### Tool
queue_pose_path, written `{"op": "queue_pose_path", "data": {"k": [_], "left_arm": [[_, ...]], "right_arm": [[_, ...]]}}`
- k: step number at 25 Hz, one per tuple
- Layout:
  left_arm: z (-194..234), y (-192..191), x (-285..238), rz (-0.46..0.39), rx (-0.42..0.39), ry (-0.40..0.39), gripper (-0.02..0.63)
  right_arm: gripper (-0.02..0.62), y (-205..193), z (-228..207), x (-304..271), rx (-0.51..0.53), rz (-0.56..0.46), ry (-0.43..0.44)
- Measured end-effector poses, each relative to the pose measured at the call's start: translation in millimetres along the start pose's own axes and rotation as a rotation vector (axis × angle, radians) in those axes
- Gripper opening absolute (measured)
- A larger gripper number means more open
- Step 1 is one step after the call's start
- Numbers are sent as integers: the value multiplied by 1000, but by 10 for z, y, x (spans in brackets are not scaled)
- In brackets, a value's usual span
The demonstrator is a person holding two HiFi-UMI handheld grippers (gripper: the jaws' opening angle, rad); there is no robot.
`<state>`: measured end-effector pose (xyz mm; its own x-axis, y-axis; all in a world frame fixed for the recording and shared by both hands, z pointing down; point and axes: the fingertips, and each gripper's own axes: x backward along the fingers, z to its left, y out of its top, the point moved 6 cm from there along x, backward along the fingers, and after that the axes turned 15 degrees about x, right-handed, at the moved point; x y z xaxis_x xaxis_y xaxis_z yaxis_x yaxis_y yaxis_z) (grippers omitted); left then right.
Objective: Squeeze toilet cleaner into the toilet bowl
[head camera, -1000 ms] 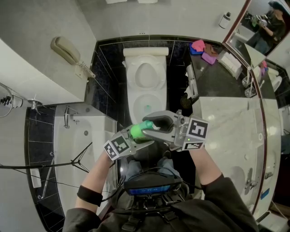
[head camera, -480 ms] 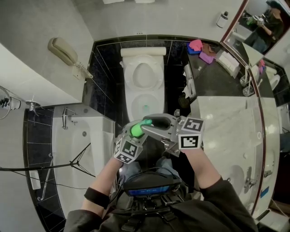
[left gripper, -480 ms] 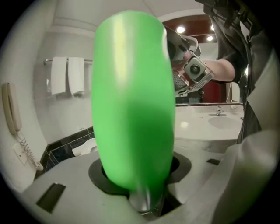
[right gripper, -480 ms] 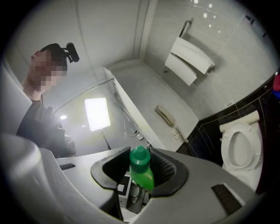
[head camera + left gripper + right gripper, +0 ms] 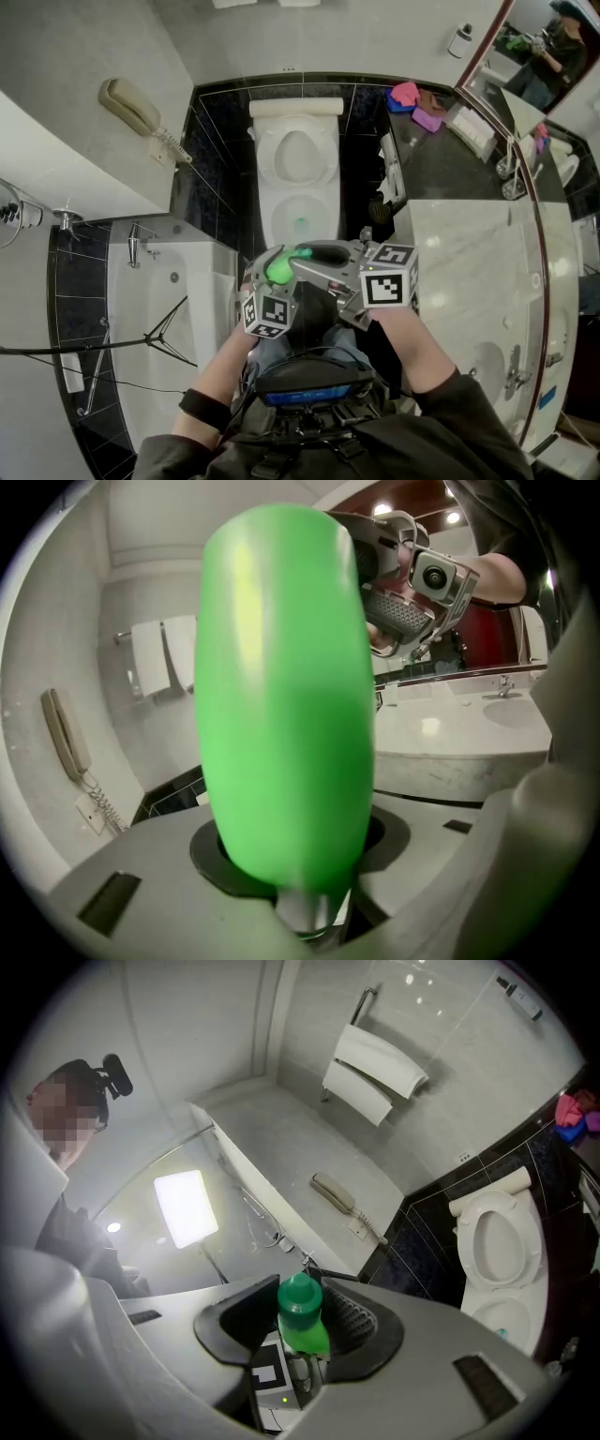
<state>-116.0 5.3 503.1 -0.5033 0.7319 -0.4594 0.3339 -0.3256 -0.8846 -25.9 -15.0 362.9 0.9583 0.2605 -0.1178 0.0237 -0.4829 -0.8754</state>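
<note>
Green cleaner bottle [image 5: 279, 266] held just short of the toilet [image 5: 298, 155].
Left tongs [image 5: 291, 855] clamp its body; right tongs [image 5: 300, 1323] are closed on its cap [image 5: 300, 1296].

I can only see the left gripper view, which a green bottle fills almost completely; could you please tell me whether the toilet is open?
Observer: Yes. In the head view the seat is raised and the toilet bowl lies open directly ahead of the claws.
Operator: Thank you. What is the right claw doing?
Observer: The right claw is closed on the cap of the green bottle that the left claw grips.
Operator: Is anything in the bowl?
Observer: A small green spot shows in the water.
</note>
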Motion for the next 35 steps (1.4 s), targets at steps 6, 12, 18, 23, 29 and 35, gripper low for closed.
{"op": "queue_pose_path", "data": {"k": [6, 12, 18, 23, 29, 35], "left_arm": [[-42, -38, 5, 7, 51, -43, 195], [-43, 15, 13, 14, 69, -79, 195], [-20, 14, 61, 25, 147, -100, 196], [13, 54, 107, 29, 178, -113, 196], [89, 190, 184, 26, 194, -122, 196], [130, 195, 250, 30, 234, -113, 196]], "right_arm": [[163, -20, -3, -19, 17, -1, 1], [184, 41, -10, -21, 122, -42, -42], [187, 138, 1, 28, 205, -85, -61], [187, 182, -2, 93, 228, -109, -74], [187, 210, -26, 217, 228, -146, -85], [181, 74, -227, 396, 199, -142, -183]]}}
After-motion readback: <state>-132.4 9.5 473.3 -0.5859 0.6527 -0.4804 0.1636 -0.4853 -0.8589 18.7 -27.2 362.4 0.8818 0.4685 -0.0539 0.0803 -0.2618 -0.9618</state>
